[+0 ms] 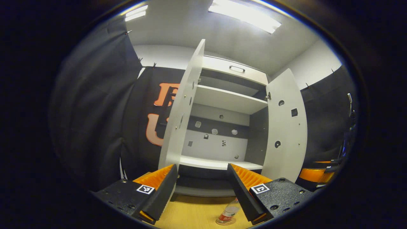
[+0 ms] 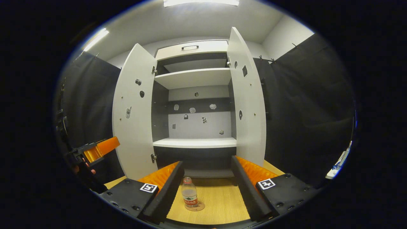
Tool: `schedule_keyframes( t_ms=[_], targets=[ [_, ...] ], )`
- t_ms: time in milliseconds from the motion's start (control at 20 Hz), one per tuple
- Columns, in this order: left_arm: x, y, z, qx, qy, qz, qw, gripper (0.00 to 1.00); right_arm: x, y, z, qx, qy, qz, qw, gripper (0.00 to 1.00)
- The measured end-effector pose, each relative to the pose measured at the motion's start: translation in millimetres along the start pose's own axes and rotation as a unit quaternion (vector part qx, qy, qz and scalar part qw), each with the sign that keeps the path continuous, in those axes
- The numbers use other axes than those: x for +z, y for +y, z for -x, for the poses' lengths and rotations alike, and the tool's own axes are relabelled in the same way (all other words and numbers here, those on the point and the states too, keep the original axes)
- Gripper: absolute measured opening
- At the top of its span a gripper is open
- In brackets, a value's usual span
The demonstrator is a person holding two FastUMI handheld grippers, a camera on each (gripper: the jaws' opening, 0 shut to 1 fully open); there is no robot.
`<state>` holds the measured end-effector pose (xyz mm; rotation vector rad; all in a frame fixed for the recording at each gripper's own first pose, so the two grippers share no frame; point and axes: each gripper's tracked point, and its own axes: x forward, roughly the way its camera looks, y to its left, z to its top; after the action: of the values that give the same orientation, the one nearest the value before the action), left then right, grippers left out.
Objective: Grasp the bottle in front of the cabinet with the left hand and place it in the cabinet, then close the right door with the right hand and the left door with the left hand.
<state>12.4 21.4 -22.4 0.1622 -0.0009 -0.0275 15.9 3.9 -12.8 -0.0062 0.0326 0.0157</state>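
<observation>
Hand-held gripper (image 1: 202,190): square markers, apparently screws.

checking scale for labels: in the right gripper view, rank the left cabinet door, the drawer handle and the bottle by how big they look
1. left cabinet door, by far largest.
2. bottle.
3. drawer handle; it sits farther away, so its rank against the bottle is unsure.

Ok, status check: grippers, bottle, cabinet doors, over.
Left gripper open, empty. Right gripper open, empty. Bottle upright on the floor before the cabinet, ungrasped. Left door and right door open; nothing in the way.

Black cloth walls (image 2: 302,105), white ceiling (image 1: 178,25), strip lights (image 1: 244,16), wooden floor (image 2: 219,197)
</observation>
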Motion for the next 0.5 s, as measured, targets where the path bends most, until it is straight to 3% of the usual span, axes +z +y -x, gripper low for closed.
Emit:
schedule_keyframes(
  t_ms=[150, 350, 500],
  targets=[
    [-51, -38, -16, -0.061, 0.050, 0.023, 0.997, 0.95, 0, -6, 3, -0.009, 0.004, -0.001, 1.000, 0.98],
    [-140, -103, -27, -0.150, 0.103, 0.023, 0.983, 0.95, 1, -22, 9, -0.030, 0.008, 0.011, 0.999, 0.98],
    [-200, -123, -42, -0.162, 0.145, 0.032, 0.976, 0.95, 0, -34, 15, -0.050, 0.012, 0.017, 0.999, 0.98]
  ],
)
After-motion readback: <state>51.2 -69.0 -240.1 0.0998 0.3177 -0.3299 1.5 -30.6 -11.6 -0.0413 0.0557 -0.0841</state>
